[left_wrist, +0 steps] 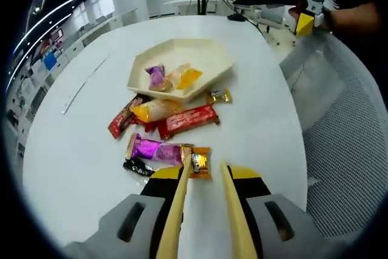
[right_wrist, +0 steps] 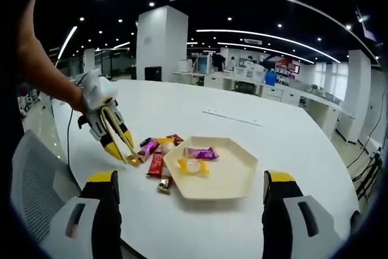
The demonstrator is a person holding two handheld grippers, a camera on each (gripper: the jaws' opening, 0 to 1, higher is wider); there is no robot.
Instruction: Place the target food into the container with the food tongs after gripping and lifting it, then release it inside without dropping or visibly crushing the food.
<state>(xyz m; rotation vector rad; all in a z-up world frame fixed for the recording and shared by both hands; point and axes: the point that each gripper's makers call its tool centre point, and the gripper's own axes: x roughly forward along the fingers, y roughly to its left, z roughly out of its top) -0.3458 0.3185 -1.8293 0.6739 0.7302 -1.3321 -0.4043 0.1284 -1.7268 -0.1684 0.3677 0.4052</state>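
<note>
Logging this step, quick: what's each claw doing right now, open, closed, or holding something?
Left claw: open, tongs' tips at the small orange candy, nothing gripped yet.
Right claw: open wide, empty, facing the tray.

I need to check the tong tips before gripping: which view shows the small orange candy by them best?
The left gripper view: the orange candy lies close up beside the tongs. The right gripper view shows it small and far, at the left gripper.
</note>
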